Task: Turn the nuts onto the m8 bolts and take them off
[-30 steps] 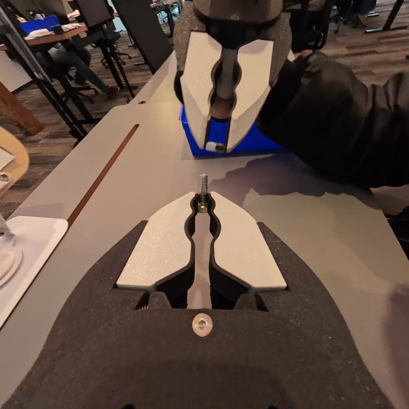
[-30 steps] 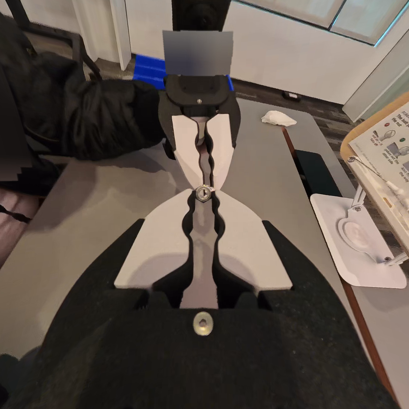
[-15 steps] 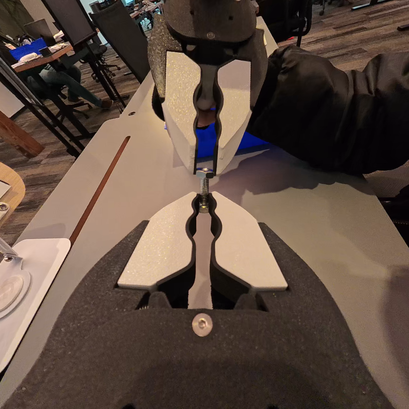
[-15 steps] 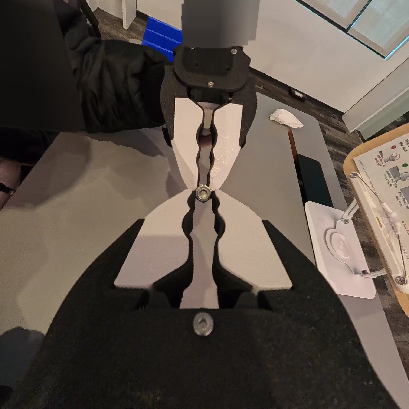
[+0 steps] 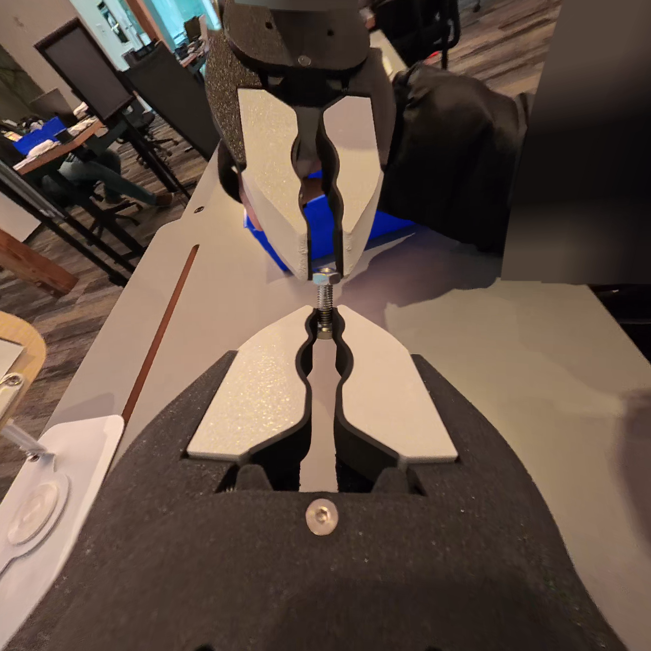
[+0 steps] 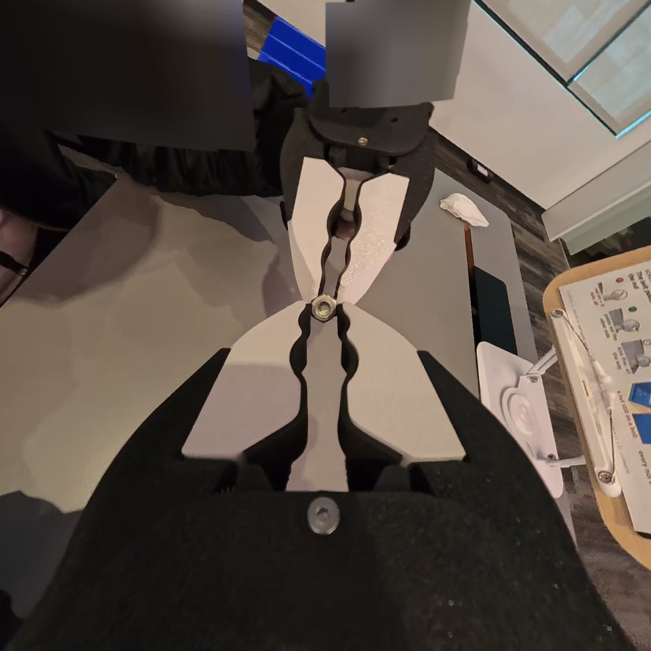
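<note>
A second ago the nut was held well clear of the bolt's tip, in front of the blue bin; half a second ago it had been brought down onto the tip, and it is now seated on the threaded end, with both grippers raised closer together.

In the left wrist view, the left gripper [image 5: 324, 318] is seen nearly closed, its jaws clamped on the bolt [image 5: 324, 297] just above the bolt's head, which sits in the notch between the fingertips. The threaded shank sticks forward out of the jaws. At its far end the nut [image 5: 326, 278] is gripped by the right gripper [image 5: 325, 273], whose jaws are set a little wider and pressed on the nut's flats. In the right wrist view the nut [image 6: 323, 312] is seen end-on between the right gripper's [image 6: 323, 313] fingertips, with the bolt's tip showing in its hole.

All of this is held above the middle of the grey table [image 5: 475, 352]. Beyond it, a blue bin [image 5: 320, 229] stands toward the table's far edge. A printed instruction sheet [image 6: 613, 370] lies on a wooden side surface past the table's right edge; its writing is not repeated here.
</note>
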Demonstrator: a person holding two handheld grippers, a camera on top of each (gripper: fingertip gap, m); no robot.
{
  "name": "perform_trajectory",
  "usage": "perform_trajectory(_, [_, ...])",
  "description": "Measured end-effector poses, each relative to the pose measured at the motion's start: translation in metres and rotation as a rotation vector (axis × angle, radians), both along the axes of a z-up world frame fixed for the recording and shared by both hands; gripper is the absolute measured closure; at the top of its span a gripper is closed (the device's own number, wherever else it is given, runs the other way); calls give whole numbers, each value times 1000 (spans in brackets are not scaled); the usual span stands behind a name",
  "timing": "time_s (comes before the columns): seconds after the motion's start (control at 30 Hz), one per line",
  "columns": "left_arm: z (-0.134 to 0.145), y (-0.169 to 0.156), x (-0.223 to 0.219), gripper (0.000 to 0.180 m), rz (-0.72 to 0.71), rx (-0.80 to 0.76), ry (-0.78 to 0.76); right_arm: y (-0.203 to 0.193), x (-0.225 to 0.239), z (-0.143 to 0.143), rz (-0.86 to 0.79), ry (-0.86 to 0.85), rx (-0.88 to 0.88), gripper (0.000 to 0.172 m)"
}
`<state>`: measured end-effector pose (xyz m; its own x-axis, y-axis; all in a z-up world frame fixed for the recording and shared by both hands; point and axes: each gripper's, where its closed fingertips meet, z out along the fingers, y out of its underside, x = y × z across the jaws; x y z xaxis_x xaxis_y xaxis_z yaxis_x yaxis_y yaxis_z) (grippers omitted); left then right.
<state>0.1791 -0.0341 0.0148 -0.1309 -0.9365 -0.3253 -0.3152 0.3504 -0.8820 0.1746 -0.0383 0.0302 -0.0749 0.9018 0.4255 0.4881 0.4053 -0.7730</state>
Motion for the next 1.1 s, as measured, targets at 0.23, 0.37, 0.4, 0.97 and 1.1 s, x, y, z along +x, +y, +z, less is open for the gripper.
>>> perform_trajectory(0.23, [14, 9, -3, 173, 54, 6, -73, 9, -4, 14, -111, 40, -20, 158])
perform_trajectory(0.37, [24, 18, -6, 173, 103, 8, -131, 19, -7, 24, -196, 93, -65, 158])
perform_trajectory(0.4, [26, 21, -7, 173, 121, 13, -141, 22, -8, 26, -216, 104, -71, 158])
perform_trajectory(0.97, [38, 46, -15, 173, 321, 165, -147, 45, -14, 37, -471, 217, -227, 158])
perform_trajectory(1.1, [38, 48, -14, 173, 345, 187, -136, 47, -13, 36, -497, 232, -265, 158])
